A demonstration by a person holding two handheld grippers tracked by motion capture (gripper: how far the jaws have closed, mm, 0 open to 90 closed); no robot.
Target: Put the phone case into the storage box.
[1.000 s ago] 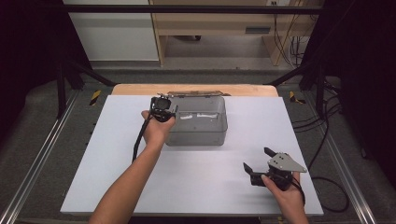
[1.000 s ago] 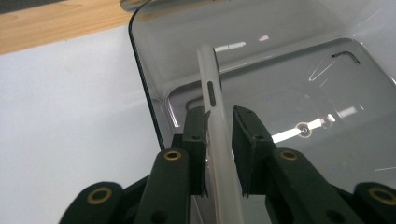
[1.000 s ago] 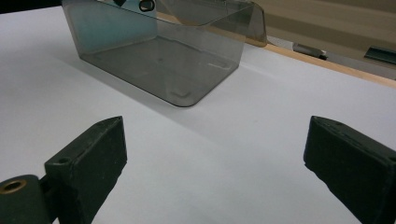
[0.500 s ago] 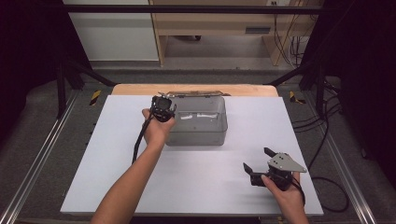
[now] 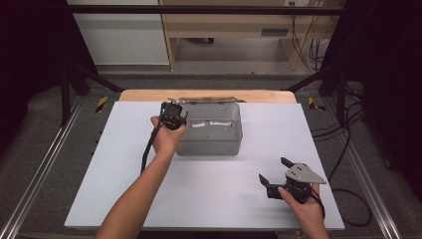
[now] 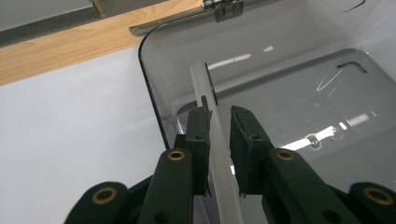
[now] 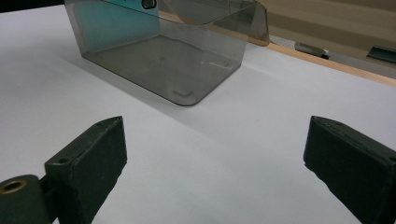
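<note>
Left gripper at the left wall of a clear grey plastic box, which stands on the white table top toward the far edge, just in front of a wooden board. In the left gripper view, the left gripper straddles the box's upright wall: one jaw stands outside the box and one inside, narrowly parted. The left-hand pad lies against the wall; a thin gap seems to show between the wall and the right-hand pad, so whether the wall is firmly pinched cannot be told. The jaws have just been shifting slightly with the wall between them. A metal hinge sits on the box's far rim.

Right gripper near the person's side of the table, well apart from the box, held in the right hand. In the right gripper view, the right gripper has its jaws spread wide with nothing between them but bare table; the box stands farther off, its lid tilted back
</note>
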